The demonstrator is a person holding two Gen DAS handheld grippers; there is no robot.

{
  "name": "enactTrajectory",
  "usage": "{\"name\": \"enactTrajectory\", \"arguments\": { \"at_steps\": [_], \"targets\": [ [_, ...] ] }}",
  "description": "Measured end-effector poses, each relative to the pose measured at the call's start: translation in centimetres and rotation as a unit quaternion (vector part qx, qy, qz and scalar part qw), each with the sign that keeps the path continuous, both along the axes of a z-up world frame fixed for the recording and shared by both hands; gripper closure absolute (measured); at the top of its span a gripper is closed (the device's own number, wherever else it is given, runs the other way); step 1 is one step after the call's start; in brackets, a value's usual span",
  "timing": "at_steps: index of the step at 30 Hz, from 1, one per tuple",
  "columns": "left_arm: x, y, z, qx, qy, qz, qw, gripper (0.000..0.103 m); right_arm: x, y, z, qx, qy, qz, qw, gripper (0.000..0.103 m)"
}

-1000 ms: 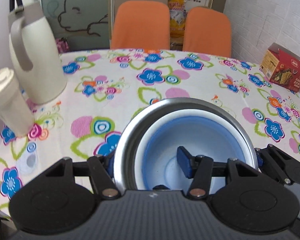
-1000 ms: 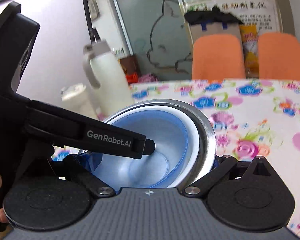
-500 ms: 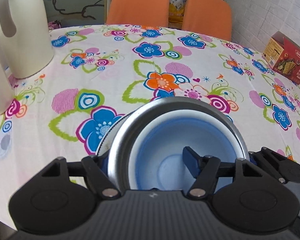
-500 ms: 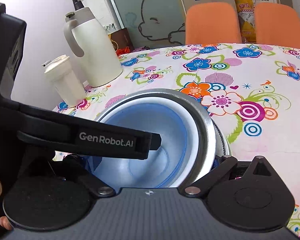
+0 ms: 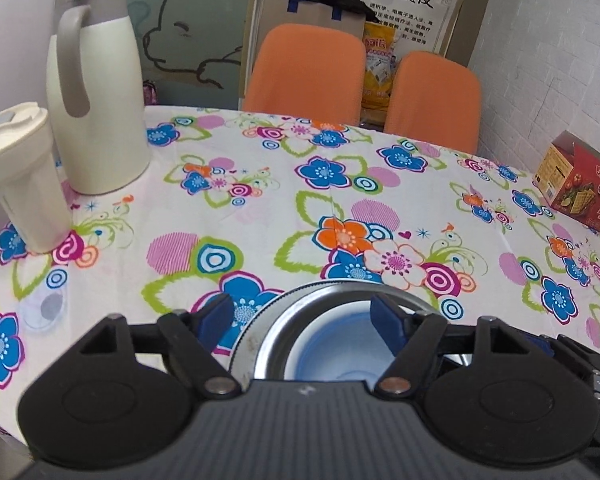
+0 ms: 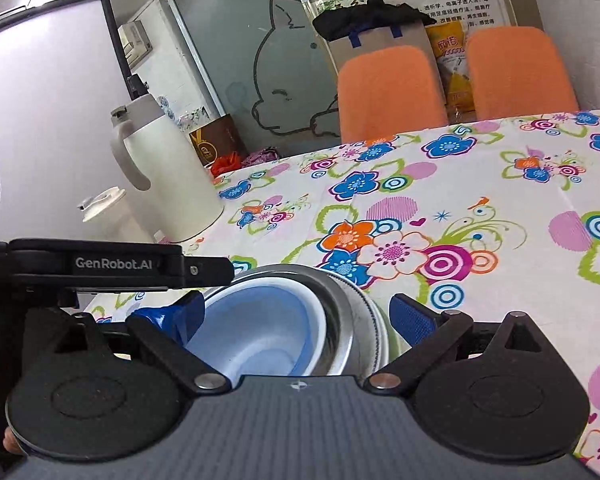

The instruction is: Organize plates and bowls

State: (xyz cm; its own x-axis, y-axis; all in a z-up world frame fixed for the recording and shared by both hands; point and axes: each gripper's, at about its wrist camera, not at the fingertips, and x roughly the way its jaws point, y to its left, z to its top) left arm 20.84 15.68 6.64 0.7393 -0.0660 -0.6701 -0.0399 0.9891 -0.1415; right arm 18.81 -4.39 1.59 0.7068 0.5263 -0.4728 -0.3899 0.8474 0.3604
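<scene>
Blue bowl (image 5: 336, 350): nested inside the steel bowl, near edge of the tabletop, close under both cameras.
Steel bowl (image 5: 300, 300): sits on the floral tabletop (image 5: 260, 208); a ribbed band runs round its outer rim.
Left gripper (image 5: 306, 314): fingers spread wide astride the steel bowl's left rim, one blue pad (image 5: 216, 316) outside on the cloth, the other over the blue bowl; neither pad clearly presses the rim.
Right gripper (image 6: 296, 314): fingers wide, one pad inside the blue bowl, the other (image 6: 412, 318) outside the steel wall on the right; contact unclear.
Jug (image 5: 96, 92): far left, upright.
Cup (image 5: 20, 176): just beside the jug, nearer.
Box (image 5: 576, 184): far right.
Chairs (image 5: 304, 68): two, orange, beyond the far edge.
</scene>
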Motion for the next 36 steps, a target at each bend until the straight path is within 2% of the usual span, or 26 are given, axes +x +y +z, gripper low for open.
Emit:
{"name": "enactTrajectory", "arguments": {
  "at_steps": [11, 18, 25, 36],
  "targets": [
    [-5.1, -4.4, 0.2, -0.017, -0.041, -0.014, 0.9989, 0.030, -3.8, -6.4, -0.3, 0.020, -0.019, -0.103, 0.994, 0.016],
    [-9.7, -7.3, -0.4, 0.008, -0.054, -0.023, 0.9982, 0.029, -8.1, -9.1, -1.3, 0.039, -0.034, -0.142, 0.989, 0.016],
    [-13.1, -9.3, -2.5, 0.027, -0.039, -0.040, 0.9981, 0.029, -11.4, -10.8, -2.7, 0.053, -0.036, -0.162, 0.985, 0.016],
    [-16.7, -10.3, -5.5, 0.027, -0.024, -0.053, 0.9979, 0.029, -15.3, -10.7, -4.3, 0.048, -0.046, -0.156, 0.986, 0.016]
  ]
}}
